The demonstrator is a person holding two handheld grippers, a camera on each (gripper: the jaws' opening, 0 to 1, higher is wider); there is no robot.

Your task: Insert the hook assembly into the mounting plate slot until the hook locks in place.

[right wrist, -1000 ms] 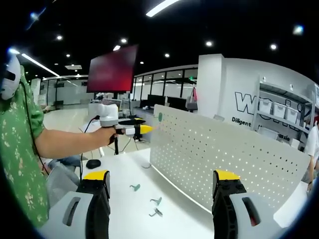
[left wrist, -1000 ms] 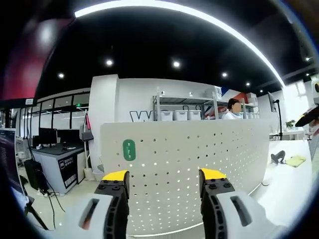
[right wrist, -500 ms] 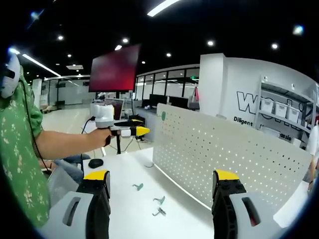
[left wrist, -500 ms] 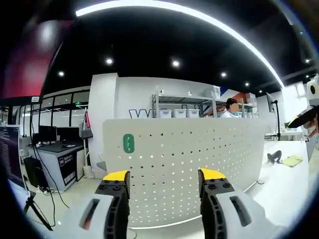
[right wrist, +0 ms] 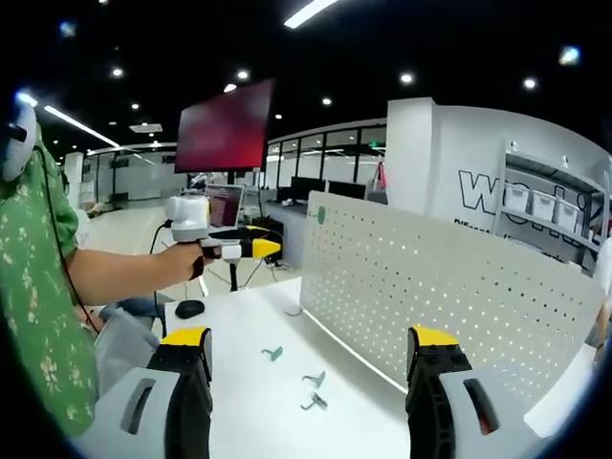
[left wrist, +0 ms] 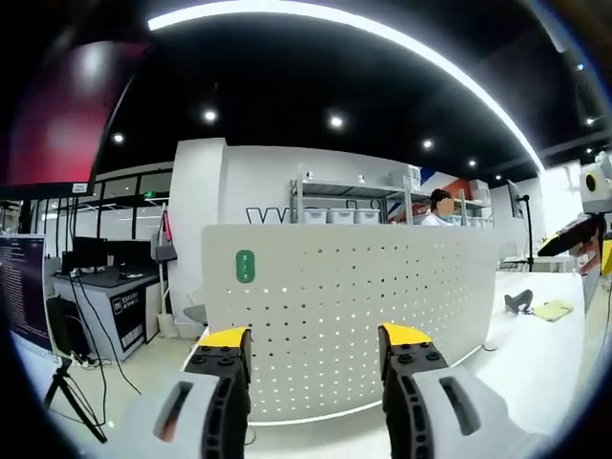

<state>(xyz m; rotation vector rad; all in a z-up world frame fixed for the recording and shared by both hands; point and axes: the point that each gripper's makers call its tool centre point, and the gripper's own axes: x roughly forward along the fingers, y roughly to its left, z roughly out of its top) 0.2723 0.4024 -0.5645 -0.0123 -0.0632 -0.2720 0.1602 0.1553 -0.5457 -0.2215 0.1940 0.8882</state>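
- Left gripper view: we see the left hand-held gripper (left wrist: 313,346) released, jaws apart with nothing between them. It faces the white perforated plate (left wrist: 363,296), which stands upright on the counter (left wrist: 535,354). A green tag (left wrist: 246,266) sits near the plate's upper left corner. The right hand-held gripper (left wrist: 572,231) shows at the far right edge.
- Right gripper view: the right hand-held gripper (right wrist: 314,346) is also released and empty. Three small hooks (right wrist: 312,390) lie on the counter straight ahead of its jaws, just in front of the plate's base. The left hand-held gripper (right wrist: 239,248) is held level above the counter, well apart from the hooks.
- We judge the right hand-held gripper nearer to the hooks; each hook's long axis is too small to tell.
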